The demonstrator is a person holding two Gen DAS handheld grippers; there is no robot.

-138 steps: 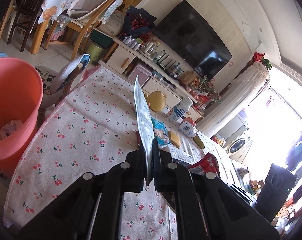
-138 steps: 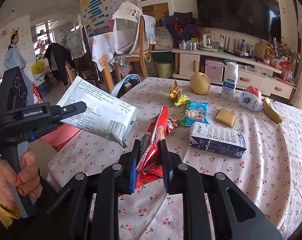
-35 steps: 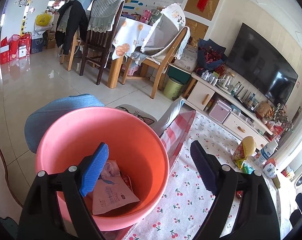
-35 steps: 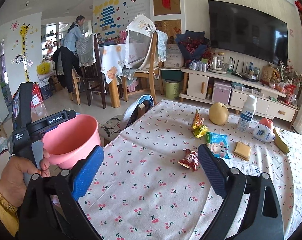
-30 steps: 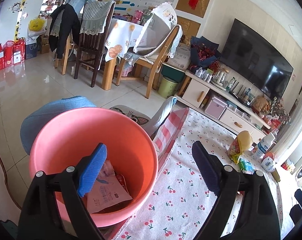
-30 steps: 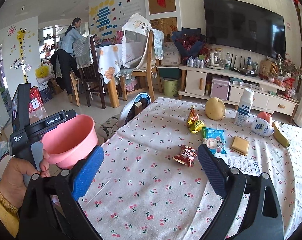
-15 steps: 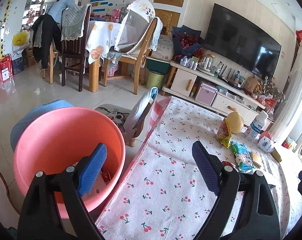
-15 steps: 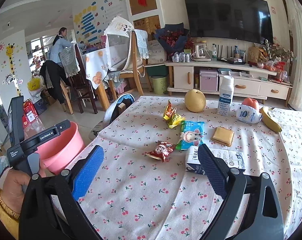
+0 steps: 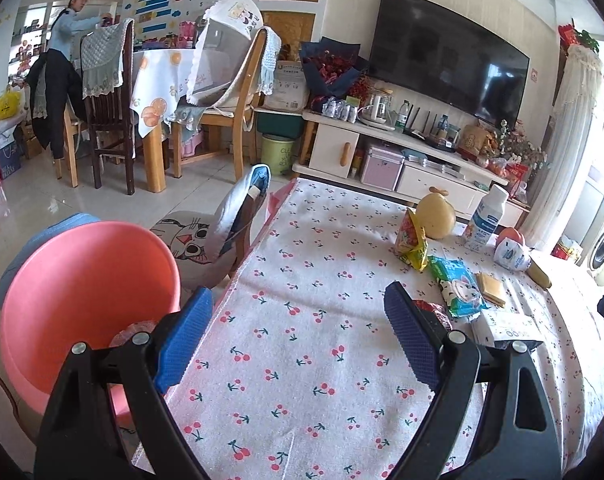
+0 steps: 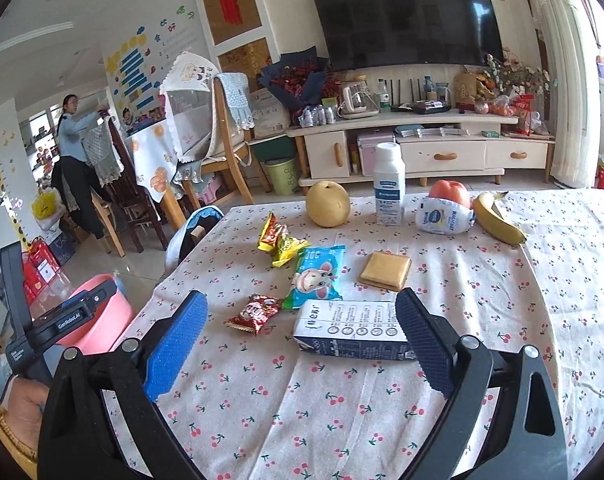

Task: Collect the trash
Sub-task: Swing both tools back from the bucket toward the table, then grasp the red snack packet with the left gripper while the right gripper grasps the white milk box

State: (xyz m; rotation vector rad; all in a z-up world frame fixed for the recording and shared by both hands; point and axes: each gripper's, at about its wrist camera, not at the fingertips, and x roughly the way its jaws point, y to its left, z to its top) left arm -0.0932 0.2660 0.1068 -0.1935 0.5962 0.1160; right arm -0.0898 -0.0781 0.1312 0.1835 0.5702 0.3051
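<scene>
A pink bucket [image 9: 82, 280] stands on the floor left of the cherry-print table [image 9: 302, 360], with trash inside. My left gripper [image 9: 298, 320] is open and empty above the table's near left edge. My right gripper [image 10: 302, 328] is open and empty too, over the table. Just beyond it lie a small red wrapper [image 10: 254, 312] and a blue-and-white carton [image 10: 353, 330]. Farther back are a green-blue mouse packet [image 10: 317, 276], a yellow-red wrapper [image 10: 280, 240] and a tan square packet [image 10: 385, 270]. The bucket [image 10: 98, 320] sits low at the left in the right wrist view.
A pear [image 10: 327, 204], a white bottle [image 10: 389, 184], an apple [image 10: 449, 192], a white pouch [image 10: 443, 214] and a banana [image 10: 497, 220] line the table's far side. A chair [image 9: 238, 208] stands at the left edge. A person [image 10: 76, 148] stands by the dining table.
Both grippers have swung right, away from the bucket and over the table. The bucket has slid to the left of both views. Both stay open and empty.
</scene>
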